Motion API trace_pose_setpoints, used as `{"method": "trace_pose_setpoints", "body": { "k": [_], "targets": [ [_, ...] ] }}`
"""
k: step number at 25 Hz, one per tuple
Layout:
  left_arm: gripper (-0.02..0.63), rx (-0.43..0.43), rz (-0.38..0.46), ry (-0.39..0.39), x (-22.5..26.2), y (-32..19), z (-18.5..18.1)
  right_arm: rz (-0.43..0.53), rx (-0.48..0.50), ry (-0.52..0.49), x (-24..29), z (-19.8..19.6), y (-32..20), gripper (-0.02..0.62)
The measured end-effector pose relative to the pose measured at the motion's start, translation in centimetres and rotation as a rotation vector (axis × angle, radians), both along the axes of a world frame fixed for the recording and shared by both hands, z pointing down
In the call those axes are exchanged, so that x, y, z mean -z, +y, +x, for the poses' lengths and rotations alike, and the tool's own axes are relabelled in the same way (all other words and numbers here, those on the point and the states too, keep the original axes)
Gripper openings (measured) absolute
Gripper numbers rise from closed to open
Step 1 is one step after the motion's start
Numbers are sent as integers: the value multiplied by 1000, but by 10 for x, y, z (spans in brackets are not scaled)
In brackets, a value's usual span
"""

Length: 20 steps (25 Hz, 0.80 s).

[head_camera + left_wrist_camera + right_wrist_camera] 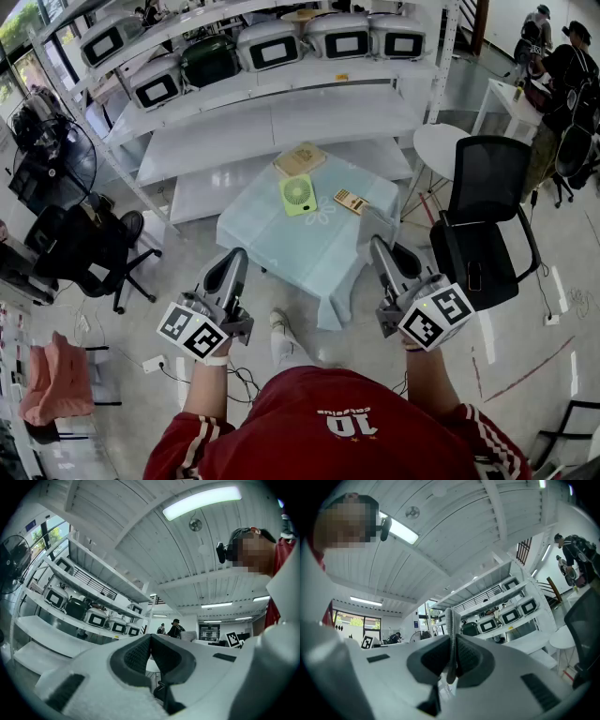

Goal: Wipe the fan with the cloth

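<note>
A small green fan (298, 194) lies flat on the table with a pale blue cover (272, 246). My right gripper (375, 246) is held up over the table's near right corner, short of the fan, and is shut on a pale grey cloth (376, 225). In the right gripper view the cloth (451, 620) stands as a thin strip pinched between the jaws of that gripper (452, 644). My left gripper (239, 255) hovers at the table's near left edge. Its jaws (150, 641) are shut with nothing between them. Both gripper views point upward at the ceiling.
A tan box (300, 159) and a small patterned card (351, 201) lie beside the fan. White shelves (272, 117) with several appliances stand behind the table. A black office chair (483, 220) is at the right, another (89, 248) at the left, and a round white table (436, 145) is behind.
</note>
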<state>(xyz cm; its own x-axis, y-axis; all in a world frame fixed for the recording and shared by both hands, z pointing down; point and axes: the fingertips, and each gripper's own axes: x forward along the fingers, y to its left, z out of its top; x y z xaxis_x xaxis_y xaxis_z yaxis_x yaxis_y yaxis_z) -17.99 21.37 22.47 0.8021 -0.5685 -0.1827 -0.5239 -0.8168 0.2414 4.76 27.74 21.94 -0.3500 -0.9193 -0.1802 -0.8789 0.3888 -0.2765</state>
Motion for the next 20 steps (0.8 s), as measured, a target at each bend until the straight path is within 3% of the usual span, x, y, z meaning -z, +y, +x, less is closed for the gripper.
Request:
{"method": "trace_pose_setpoints", "body": {
  "k": [20],
  "targets": [
    [3, 54, -32, -49, -2, 0, -15, -32, 41, 22, 0, -17, -16, 21]
  ]
}}
